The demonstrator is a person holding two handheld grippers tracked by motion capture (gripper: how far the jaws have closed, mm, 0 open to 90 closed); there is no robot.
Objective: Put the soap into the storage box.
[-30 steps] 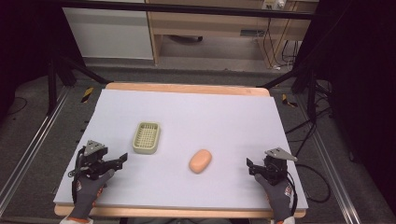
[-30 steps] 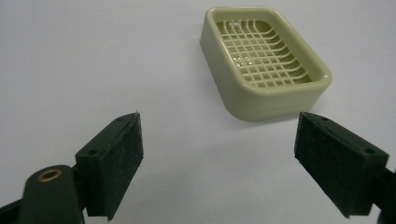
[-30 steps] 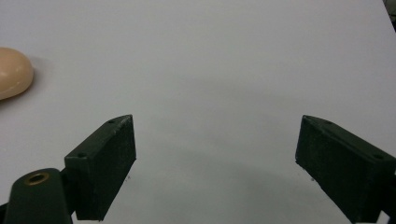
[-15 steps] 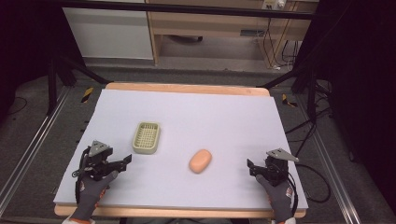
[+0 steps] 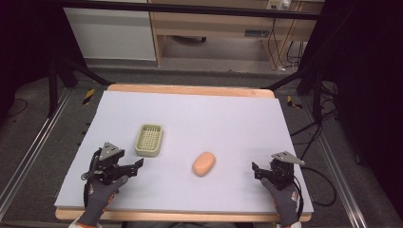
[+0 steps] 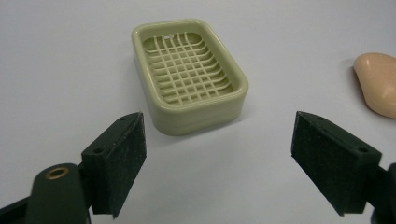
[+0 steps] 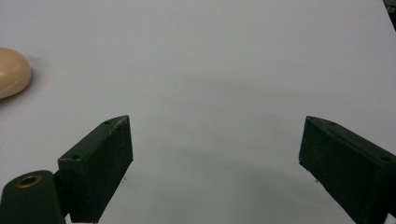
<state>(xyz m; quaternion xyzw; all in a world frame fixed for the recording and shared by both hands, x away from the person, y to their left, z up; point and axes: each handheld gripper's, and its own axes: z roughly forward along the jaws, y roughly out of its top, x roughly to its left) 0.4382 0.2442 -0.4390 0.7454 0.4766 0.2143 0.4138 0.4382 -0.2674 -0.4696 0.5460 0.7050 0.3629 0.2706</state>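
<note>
Movement since a second ago belongs to the left gripper [image 5: 134,167]: in the high view it has shifted from the tabletop's [image 5: 228,118] left edge toward the right, closer to the soap dish [image 5: 149,139], which it now points at from just below. Its jaws have just been closing a little, yet they are spread wide with nothing between them; in the left gripper view the soap dish [image 6: 189,73] lies a short way ahead of the pads, apart from them. This pale green dish with a grid floor sits upright on the left half of the tabletop, where it was before. Right of it, near the middle, the peach soap bar [image 5: 204,163] lies unmoved, well apart from both grippers. At the right edge, the right gripper [image 5: 257,171] is where it was, jaws spread wide and empty over bare tabletop, aimed toward the soap bar [image 7: 13,72].
</note>
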